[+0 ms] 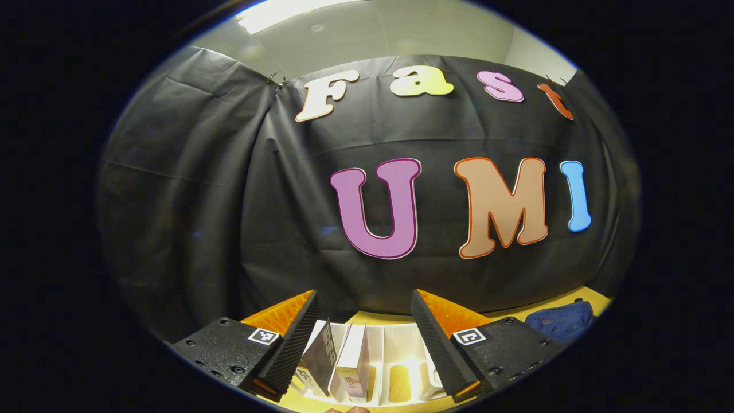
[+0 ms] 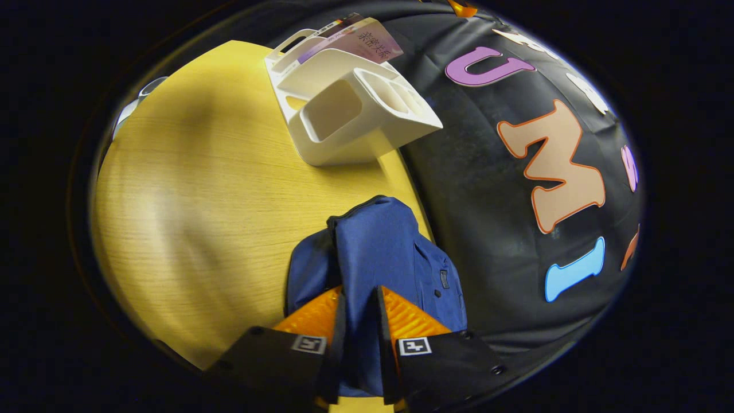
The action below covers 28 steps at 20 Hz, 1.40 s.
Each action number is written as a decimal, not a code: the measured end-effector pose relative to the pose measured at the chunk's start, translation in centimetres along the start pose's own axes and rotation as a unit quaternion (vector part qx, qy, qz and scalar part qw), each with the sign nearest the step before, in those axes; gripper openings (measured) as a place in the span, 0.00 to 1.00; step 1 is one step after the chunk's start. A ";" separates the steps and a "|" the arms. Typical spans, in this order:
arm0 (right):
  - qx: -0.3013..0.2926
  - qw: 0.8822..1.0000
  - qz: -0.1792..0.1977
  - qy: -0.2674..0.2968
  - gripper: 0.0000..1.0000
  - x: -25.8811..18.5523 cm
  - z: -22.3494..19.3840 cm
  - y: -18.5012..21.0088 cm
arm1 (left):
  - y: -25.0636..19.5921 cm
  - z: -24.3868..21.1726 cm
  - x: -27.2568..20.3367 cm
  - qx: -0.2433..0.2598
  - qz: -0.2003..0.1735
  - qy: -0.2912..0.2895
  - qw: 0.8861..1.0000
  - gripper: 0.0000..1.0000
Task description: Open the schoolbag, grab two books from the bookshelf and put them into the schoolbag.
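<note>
Right gripper (image 2: 359,321) clamped on blue fabric schoolbag (image 2: 378,246) at bench's wall edge; left gripper (image 1: 363,335) agape above books (image 1: 338,358) in white plastic bookshelf (image 1: 395,344). Step: grabbing book; next, descend, pinch.

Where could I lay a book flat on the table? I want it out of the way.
The wide bare stretch of yellow table is free, bordered by the white bookshelf and the blue schoolbag. It is crowded along the black cloth wall, where both stand, the right claw pinching the bag.
</note>
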State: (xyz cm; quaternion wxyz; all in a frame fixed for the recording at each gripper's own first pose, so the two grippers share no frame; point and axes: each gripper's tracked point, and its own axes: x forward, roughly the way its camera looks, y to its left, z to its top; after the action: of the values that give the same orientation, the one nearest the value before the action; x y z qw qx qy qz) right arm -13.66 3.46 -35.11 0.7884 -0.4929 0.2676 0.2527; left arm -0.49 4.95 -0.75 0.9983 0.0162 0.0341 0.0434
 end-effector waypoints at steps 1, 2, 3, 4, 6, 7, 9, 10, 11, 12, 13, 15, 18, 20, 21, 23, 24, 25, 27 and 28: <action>0.009 1.000 -0.007 -0.001 0.27 -0.2 0.0 -0.4 | 0.1 -0.1 -0.1 0.000 0.000 0.001 1.000 0.93; 0.028 1.000 0.001 0.004 0.10 -0.2 0.0 -0.4 | 0.2 -0.1 -0.1 0.001 0.001 0.001 1.000 0.94; 0.050 0.999 0.002 0.004 0.09 -0.5 0.3 -0.9 | 0.1 -0.2 0.0 0.000 0.001 0.002 1.000 0.93; 0.070 0.998 0.006 0.005 0.04 -0.1 0.4 -1.1 | 0.3 -0.2 0.0 0.000 0.001 0.003 1.000 0.93; 0.094 0.995 0.015 0.007 0.04 -0.4 1.3 -1.8 | 0.3 -0.5 -0.1 0.000 0.000 0.004 1.000 0.92; 0.100 0.995 0.016 0.005 0.04 -0.5 1.8 -2.5 | 0.2 -0.4 0.0 -0.001 -0.001 0.005 1.000 0.93; 0.109 0.994 0.012 -0.002 0.03 -1.0 2.7 -4.2 | 0.2 -0.4 0.2 -0.003 -0.003 0.006 1.000 0.92; 0.110 0.994 0.009 -0.006 0.03 -1.1 3.0 -5.0 | 0.1 -0.4 0.2 -0.002 -0.003 0.005 1.000 0.94; 0.110 0.994 0.005 -0.007 0.03 -1.3 3.2 -5.9 | 0.3 -0.3 0.3 -0.001 -0.003 0.004 1.000 0.94; 0.111 0.994 0.004 -0.007 0.03 -1.5 3.2 -6.7 | 0.3 -0.4 0.4 0.001 -0.004 0.005 1.000 0.94; 0.112 0.994 -0.001 -0.012 0.03 -1.7 3.5 -7.7 | 0.4 -0.6 0.5 0.002 -0.004 0.008 1.000 0.93; 0.108 0.994 -0.014 -0.019 0.02 -1.9 4.1 -9.7 | 0.4 -1.2 1.0 0.002 -0.005 0.019 1.000 0.94; 0.117 0.992 -0.033 -0.030 0.02 -2.2 4.9 -12.3 | 0.8 -2.3 1.4 -0.008 -0.011 0.042 0.999 0.93; 0.122 0.990 -0.053 -0.046 0.03 -2.4 5.4 -14.3 | 1.1 -3.2 1.9 -0.010 -0.015 0.056 0.998 0.93; 0.124 0.989 -0.058 -0.048 0.03 -2.5 5.6 -14.9 | 1.3 -3.5 2.1 -0.009 -0.017 0.064 0.998 0.92; 0.119 0.989 -0.072 -0.053 0.02 -2.5 6.0 -16.2 | 1.8 -4.1 3.0 -0.004 -0.018 0.077 0.997 0.93; 0.119 0.989 -0.074 -0.055 0.02 -2.4 6.1 -16.7 | 2.0 -4.6 3.1 0.000 -0.022 0.084 0.996 0.92; 0.119 0.989 -0.077 -0.053 0.03 -2.4 6.0 -17.2 | 2.0 -4.9 3.3 0.004 -0.028 0.093 0.995 0.93; 0.119 0.988 -0.080 -0.051 0.03 -2.2 6.0 -17.8 | 2.1 -5.5 3.8 0.010 -0.043 0.109 0.993 0.93; 0.118 0.988 -0.082 -0.050 0.02 -2.1 5.9 -18.0 | 2.2 -5.8 4.1 0.014 -0.052 0.119 0.991 0.94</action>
State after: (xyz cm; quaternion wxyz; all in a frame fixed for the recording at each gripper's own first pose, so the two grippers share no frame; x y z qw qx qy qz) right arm -2.22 1.61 -19.93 0.8713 -0.4038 0.2145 0.1783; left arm 3.02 7.64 -6.78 0.9878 0.0232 0.1539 -0.0076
